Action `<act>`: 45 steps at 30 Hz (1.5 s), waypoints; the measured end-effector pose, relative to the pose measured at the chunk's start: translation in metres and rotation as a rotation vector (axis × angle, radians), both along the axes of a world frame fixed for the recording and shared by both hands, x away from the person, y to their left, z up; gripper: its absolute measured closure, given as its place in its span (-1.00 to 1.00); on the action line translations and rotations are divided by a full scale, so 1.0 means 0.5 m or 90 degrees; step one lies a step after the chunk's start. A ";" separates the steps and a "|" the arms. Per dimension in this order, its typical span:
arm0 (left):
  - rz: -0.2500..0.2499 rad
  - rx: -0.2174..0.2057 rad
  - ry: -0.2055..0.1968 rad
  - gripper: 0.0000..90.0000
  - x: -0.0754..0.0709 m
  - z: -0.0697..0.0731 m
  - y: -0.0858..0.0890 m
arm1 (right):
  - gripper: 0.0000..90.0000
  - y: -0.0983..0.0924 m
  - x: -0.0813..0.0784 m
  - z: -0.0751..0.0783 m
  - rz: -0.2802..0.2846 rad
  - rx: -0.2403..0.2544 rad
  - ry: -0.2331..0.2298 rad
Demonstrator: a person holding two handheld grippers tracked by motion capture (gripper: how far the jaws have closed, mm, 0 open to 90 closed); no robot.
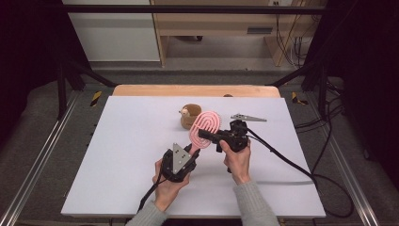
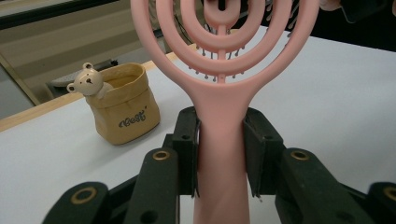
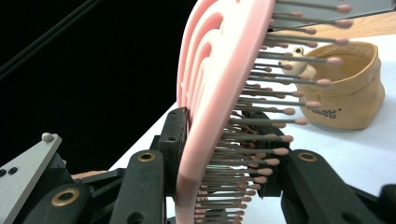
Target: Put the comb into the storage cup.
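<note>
Both hands enter from the near edge, forearms in grey sleeves, meeting above the middle of the white surface (image 1: 122, 155). The left tool (image 1: 188, 153) points up and away, its jaws clamped on the handle of the pink plastic hairbrush with a looped, openwork oval head (image 1: 205, 128). The right tool (image 1: 205, 135) reaches leftward, its jaws closed across the brush head, one pad on the smooth back, the other among the thin, ball-tipped bristles. The brush is held above the surface between the two tools. Just beyond it stands a small tan, soft-sided pouch (image 1: 190, 116), open-topped, with a pale bear figure (image 2: 87, 80) leaning at its rim.
</note>
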State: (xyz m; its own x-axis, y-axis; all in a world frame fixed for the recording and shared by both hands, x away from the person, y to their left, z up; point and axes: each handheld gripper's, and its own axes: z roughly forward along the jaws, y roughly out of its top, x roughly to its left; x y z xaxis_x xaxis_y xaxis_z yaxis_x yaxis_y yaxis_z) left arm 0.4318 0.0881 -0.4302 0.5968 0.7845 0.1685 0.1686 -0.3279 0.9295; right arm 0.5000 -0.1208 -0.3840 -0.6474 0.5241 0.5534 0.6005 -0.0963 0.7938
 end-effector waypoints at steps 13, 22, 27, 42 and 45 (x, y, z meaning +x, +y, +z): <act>-0.008 -0.002 0.015 0.37 0.006 0.005 -0.001 | 0.40 -0.003 -0.004 0.003 -0.004 -0.003 -0.016; -0.022 -0.012 0.020 0.19 0.009 0.010 0.002 | 0.41 -0.005 -0.006 0.005 -0.017 -0.017 -0.024; -0.029 -0.018 0.019 0.08 0.011 0.016 0.007 | 0.41 -0.007 -0.006 0.007 -0.022 -0.017 -0.027; -0.106 -0.045 0.073 -0.36 0.029 0.046 0.024 | 0.41 -0.022 -0.002 0.020 -0.051 -0.054 -0.047; -0.122 -0.040 0.083 -0.49 0.034 0.055 0.029 | 0.41 -0.025 -0.001 0.022 -0.054 -0.060 -0.055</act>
State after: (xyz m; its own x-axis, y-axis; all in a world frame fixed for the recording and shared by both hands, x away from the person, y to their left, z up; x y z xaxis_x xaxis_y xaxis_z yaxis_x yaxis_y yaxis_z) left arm 0.4489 0.1028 -0.4029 0.7494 0.6612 0.0343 0.2293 -0.3077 0.9234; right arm 0.4993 -0.1333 -0.3731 -0.6419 0.6258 0.4430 0.5223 -0.0662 0.8502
